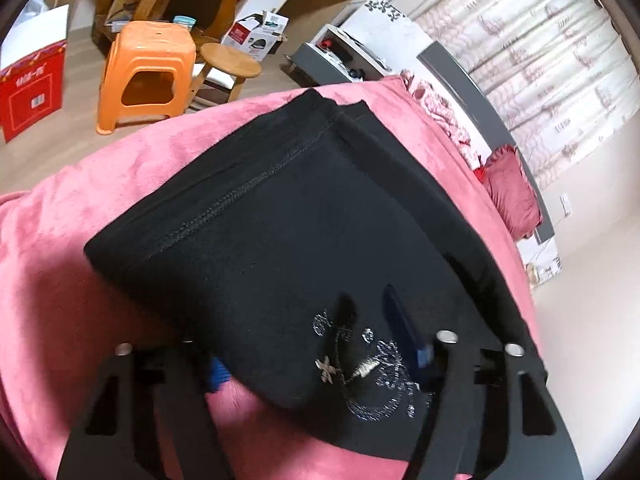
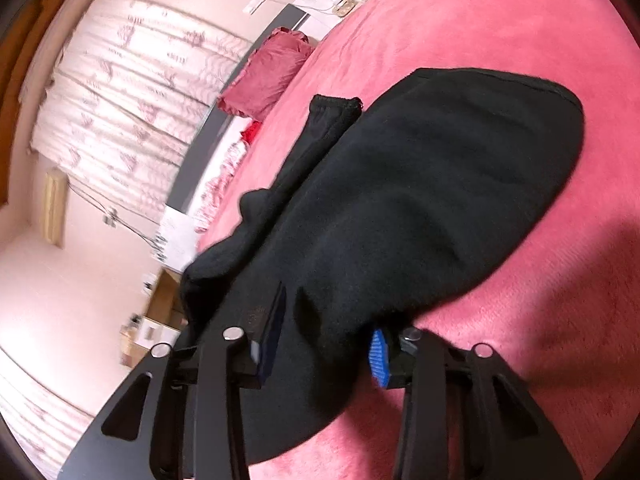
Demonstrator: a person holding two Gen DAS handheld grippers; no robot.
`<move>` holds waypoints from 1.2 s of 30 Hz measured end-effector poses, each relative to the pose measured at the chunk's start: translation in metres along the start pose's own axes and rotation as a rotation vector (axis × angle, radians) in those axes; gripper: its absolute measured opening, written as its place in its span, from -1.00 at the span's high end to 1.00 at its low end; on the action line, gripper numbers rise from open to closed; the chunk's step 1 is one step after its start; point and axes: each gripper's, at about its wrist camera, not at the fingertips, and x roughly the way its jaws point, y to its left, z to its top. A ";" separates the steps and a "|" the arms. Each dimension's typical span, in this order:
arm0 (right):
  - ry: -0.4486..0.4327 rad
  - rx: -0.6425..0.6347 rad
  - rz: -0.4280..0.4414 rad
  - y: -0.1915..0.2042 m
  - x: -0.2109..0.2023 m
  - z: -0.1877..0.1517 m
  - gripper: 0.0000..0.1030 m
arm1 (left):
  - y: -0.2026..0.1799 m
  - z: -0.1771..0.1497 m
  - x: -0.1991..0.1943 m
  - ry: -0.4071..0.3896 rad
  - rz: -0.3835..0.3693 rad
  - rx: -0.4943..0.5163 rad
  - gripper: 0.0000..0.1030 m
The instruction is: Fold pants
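Right now I have both grippers on the black pants (image 1: pixel 280 216), which lie folded on the pink bed (image 1: pixel 60 240): left gripper (image 1: pixel 316 344) and right gripper (image 2: pixel 326 320) each have jaws apart with cloth between, not visibly pinched. I'd close both evenly and lift together so layers stay aligned. The red pillow (image 2: pixel 268 76) and orange stool (image 1: pixel 148 68) sit well apart, not obstructing.

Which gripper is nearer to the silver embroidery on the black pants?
Left. The left gripper has the silver embroidery right between its fingers. The right gripper holds the black pants where no embroidery shows.
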 end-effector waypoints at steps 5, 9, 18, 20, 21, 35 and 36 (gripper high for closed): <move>0.014 0.005 -0.052 0.000 0.004 0.001 0.65 | -0.002 0.009 0.005 0.051 0.091 0.079 0.60; 0.049 -0.057 -0.134 0.018 0.001 0.009 0.72 | -0.011 0.022 -0.007 0.092 0.050 0.140 0.81; 0.070 -0.327 -0.216 0.083 -0.038 0.027 0.77 | -0.018 0.041 -0.056 0.126 -0.037 0.173 0.84; 0.094 -0.328 -0.226 0.081 -0.045 0.027 0.77 | -0.009 0.039 -0.062 0.141 -0.033 0.157 0.85; 0.107 -0.329 -0.234 0.079 -0.047 0.025 0.77 | -0.005 0.038 -0.065 0.149 -0.031 0.151 0.85; 0.204 -0.042 -0.189 -0.007 -0.062 0.002 0.08 | 0.058 0.005 -0.077 0.256 0.062 0.030 0.70; 0.176 -0.024 -0.174 -0.011 -0.066 0.007 0.04 | 0.060 0.007 -0.082 0.251 0.059 0.010 0.65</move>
